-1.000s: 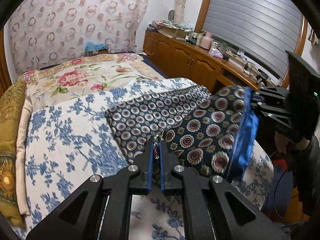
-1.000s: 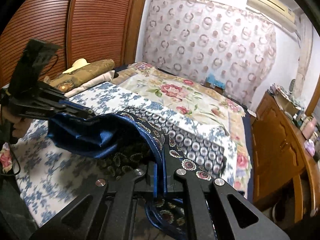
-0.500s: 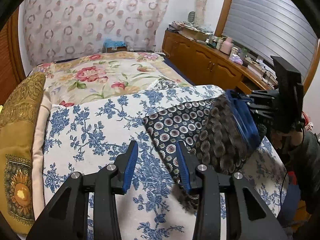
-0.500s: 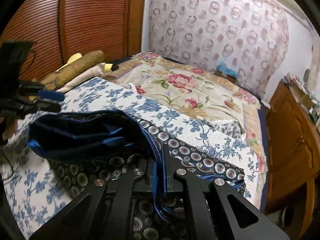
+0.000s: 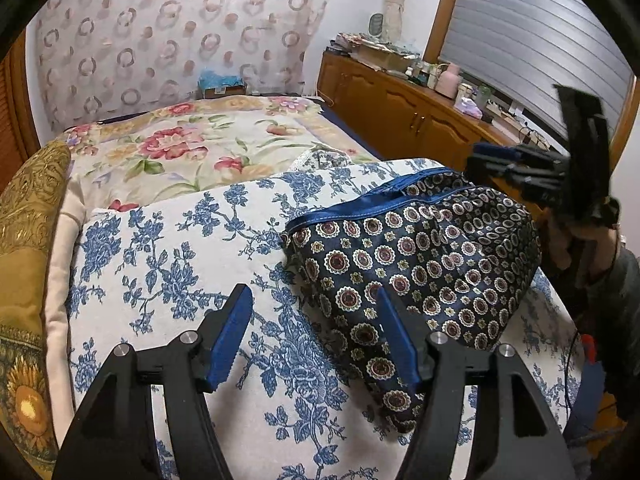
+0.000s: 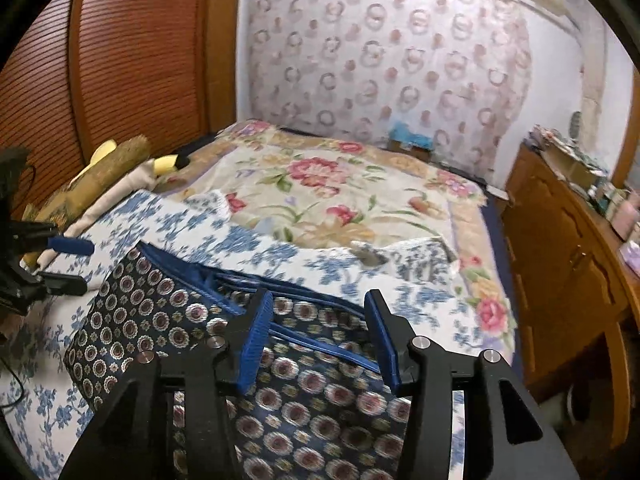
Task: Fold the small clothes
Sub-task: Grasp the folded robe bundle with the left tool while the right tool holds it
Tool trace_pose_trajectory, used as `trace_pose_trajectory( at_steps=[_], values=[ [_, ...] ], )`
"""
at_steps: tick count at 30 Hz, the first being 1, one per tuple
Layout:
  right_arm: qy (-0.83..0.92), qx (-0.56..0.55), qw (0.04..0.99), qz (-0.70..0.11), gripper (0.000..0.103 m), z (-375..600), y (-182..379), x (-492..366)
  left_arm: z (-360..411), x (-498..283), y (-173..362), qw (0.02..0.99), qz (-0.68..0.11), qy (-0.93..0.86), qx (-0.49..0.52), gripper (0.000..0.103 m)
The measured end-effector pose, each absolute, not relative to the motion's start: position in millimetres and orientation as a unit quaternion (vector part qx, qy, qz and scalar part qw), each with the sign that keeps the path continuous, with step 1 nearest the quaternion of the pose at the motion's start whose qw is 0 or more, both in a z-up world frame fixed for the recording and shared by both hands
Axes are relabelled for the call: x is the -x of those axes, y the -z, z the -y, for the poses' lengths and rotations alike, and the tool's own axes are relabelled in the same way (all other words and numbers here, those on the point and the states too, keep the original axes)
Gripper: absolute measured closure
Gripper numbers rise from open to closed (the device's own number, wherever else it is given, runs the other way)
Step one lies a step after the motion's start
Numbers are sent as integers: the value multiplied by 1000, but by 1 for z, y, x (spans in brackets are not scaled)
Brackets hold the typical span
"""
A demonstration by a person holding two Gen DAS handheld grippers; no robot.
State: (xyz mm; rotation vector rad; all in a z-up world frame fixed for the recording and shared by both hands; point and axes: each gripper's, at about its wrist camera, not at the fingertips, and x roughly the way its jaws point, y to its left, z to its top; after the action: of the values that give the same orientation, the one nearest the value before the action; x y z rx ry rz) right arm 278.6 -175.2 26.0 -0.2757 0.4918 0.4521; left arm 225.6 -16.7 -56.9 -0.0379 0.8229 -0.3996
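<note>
Navy medallion-print garment (image 5: 416,264), blue trim; blue-floral white bedsheet (image 5: 168,264).

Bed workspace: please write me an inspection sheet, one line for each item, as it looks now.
Surface: white bed cover with blue flower print, spread over a bed with a cream quilt with red flowers.
Job's things: dark navy patterned garment with blue satin trim, folded over, lying on the cover.
Clutter: gold embroidered cushion at the bed's edge; bottles and boxes on the wooden cabinet.
Grippers: left gripper open, nothing between its jaws, which have just been opening; right gripper open above the garment, likewise just opened, no grip.
Cables: thin black cable beside the left gripper.
Surroundings: patterned curtain, wooden slatted doors, window blind.
</note>
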Motion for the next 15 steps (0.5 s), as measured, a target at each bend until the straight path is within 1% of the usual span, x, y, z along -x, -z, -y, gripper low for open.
trace_pose_trajectory(
  at_steps=[3,6,10,15],
  values=[
    [-213,124,942,-230,53,188,-32,-261,20,-232,59,895,-399,197,15,38],
    [-206,121,942,-237,53,200,-26,-244,24,-239,62,893,-402,201,12,38],
    [-190,130,935,-268,53,213,-6,-232,32,-245,67,889,-409,205,5,38],
    [-164,113,931,-307,53,230,13,-234,35,-254,76,882,-422,209,6,38]
  ],
)
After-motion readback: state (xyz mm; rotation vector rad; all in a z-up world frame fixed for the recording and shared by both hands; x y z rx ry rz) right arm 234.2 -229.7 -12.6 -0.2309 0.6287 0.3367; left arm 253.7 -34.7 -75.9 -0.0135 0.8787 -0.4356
